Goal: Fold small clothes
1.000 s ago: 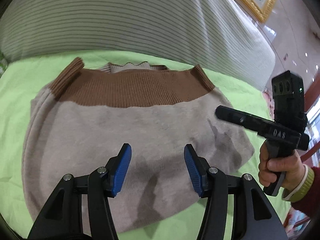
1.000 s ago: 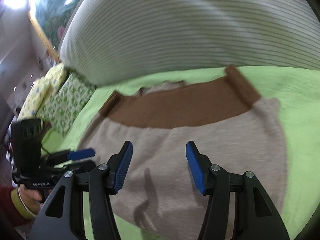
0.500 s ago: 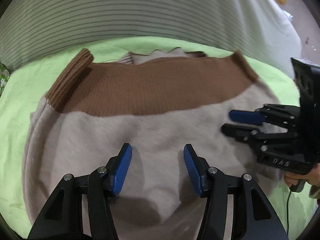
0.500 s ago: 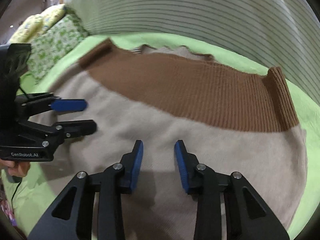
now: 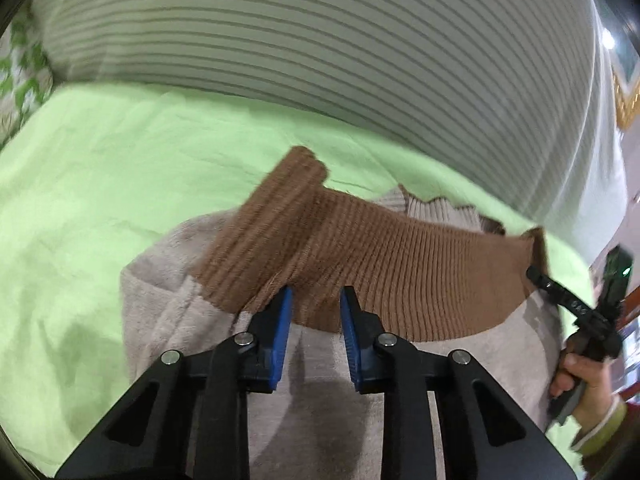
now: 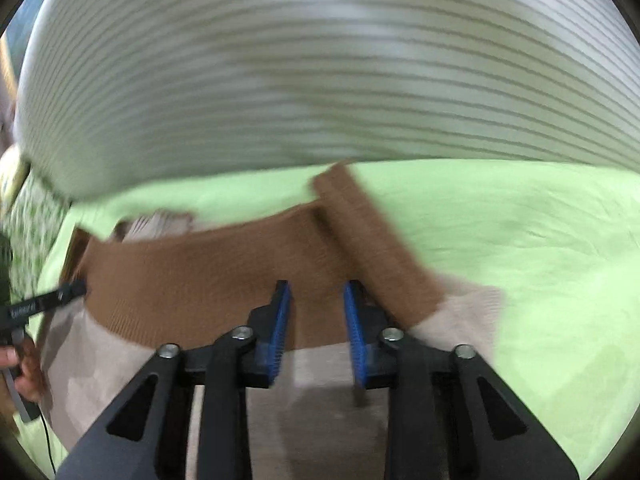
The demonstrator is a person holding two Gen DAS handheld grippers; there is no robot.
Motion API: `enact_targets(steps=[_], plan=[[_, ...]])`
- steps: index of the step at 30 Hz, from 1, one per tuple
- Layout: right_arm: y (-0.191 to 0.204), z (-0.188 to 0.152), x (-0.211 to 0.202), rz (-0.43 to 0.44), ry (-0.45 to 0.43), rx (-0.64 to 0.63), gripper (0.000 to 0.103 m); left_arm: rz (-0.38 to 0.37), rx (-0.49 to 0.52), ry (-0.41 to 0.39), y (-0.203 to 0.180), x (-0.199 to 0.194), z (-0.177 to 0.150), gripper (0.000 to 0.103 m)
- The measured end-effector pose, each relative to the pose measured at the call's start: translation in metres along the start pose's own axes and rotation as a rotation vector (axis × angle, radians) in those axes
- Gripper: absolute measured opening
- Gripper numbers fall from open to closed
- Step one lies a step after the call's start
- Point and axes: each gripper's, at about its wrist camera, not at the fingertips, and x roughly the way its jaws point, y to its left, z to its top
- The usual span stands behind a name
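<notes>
One beige sweater (image 5: 460, 368) with one brown ribbed band (image 5: 400, 272) lies flat on the green bed sheet (image 5: 100, 184), near one striped duvet (image 5: 320, 48) at the far side. Since a second ago both grippers have pushed forward from the beige body to the brown band, each now close to a folded-in brown cuff (image 5: 280, 220). The left gripper (image 5: 315, 332) has narrowed from a wide spread to a small gap, blue pads either side of the band's near edge, not yet pinching cloth. The right gripper (image 6: 316, 328) likewise stands slightly parted over the band beside the right cuff (image 6: 372, 248). This suggests the person is about to pinch the far corners and fold. Two grippers, two cuffs, one garment.
</notes>
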Motion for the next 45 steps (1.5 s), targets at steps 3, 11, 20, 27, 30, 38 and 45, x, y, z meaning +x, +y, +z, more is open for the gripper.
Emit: enact_targets(steps=[3, 11, 20, 27, 30, 38, 45], plan=[[-0.025, -0.001, -0.007, 0.007, -0.034, 0.115, 0.026, -0.068, -0.081, -0.024, 0.024, -0.007, -0.001, 0.024], [-0.052, 0.002, -0.021, 0.046, -0.043, 0.263, 0.027, -0.057, -0.161, -0.059, 0.034, -0.026, 0.000, 0.034], [-0.036, -0.015, -0.032, -0.044, 0.050, 0.177, 0.028, 0.140, -0.201, -0.015, 0.040, -0.016, 0.013, 0.047], [-0.053, -0.009, -0.054, -0.001, 0.009, 0.281, 0.028, 0.135, -0.235, -0.013, 0.046, -0.029, 0.011, 0.048], [-0.046, -0.006, -0.069, 0.039, -0.005, 0.282, 0.030, 0.151, -0.248, -0.017, 0.045, -0.043, 0.000, 0.050], [0.001, -0.026, -0.094, 0.105, 0.028, 0.240, 0.035, 0.158, -0.282, -0.048, 0.047, -0.100, -0.047, 0.067], [0.043, -0.053, -0.099, 0.144, 0.083, 0.180, 0.036, 0.111, -0.349, -0.030, 0.055, -0.142, -0.098, 0.071]])
